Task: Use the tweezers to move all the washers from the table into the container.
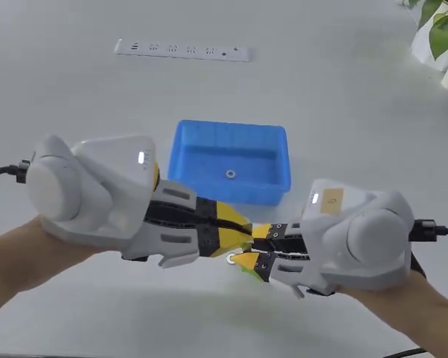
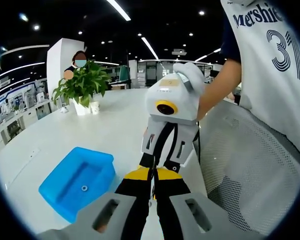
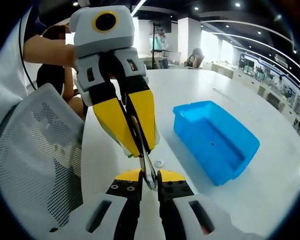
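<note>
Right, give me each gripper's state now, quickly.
Left gripper: shut on the tweezers.
Right gripper: shut on the same tweezers.

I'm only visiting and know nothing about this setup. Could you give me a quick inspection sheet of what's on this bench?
Surface: white table, evenly lit.
Job's things: blue rectangular plastic container holds one small metal washer; a second metal washer lies on the table below the gripper tips; thin metal tweezers sit between the tips.
Clutter: white power strip beyond the container.
Grippers: left hand-held gripper and right hand-held gripper meet tip to tip, both apparently shut on the tweezers.
Cables: a black cable trails from the left one, another black cable from the right.
Surroundings: potted green plant, white mesh chair.
</note>
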Motion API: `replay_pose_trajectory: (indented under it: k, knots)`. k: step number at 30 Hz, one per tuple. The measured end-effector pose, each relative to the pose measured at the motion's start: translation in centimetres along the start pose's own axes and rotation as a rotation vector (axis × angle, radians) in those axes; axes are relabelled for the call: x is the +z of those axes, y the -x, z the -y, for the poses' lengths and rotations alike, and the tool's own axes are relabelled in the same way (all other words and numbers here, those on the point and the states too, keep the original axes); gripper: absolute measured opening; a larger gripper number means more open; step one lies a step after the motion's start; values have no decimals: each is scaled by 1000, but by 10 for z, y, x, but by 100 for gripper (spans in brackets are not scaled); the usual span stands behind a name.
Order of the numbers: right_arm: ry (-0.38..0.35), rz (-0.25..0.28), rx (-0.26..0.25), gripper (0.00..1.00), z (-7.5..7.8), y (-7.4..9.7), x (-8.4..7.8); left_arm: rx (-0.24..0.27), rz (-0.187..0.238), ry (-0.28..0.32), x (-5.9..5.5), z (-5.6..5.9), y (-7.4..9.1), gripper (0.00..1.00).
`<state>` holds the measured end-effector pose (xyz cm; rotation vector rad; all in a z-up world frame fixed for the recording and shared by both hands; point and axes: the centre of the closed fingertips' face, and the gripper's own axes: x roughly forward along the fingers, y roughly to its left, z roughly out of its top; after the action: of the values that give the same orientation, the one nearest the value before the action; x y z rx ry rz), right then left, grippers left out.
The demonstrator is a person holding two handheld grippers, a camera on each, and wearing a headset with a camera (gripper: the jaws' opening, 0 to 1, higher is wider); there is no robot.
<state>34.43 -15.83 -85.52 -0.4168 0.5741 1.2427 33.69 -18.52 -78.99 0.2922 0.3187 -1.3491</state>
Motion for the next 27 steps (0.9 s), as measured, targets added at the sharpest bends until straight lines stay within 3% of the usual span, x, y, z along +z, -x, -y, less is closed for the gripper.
replay_pose_trajectory:
  k: [14, 17, 27]
  knots:
    - [1, -15, 11, 13, 0, 0, -7, -5, -3, 2, -1, 0, -1, 5]
    - [51, -20, 14, 12, -2, 0, -8, -10, -2, 6, -1, 1, -1, 5]
    - [75, -10, -2, 11, 1, 2, -1, -10, 1, -7, 6, -2, 3, 5]
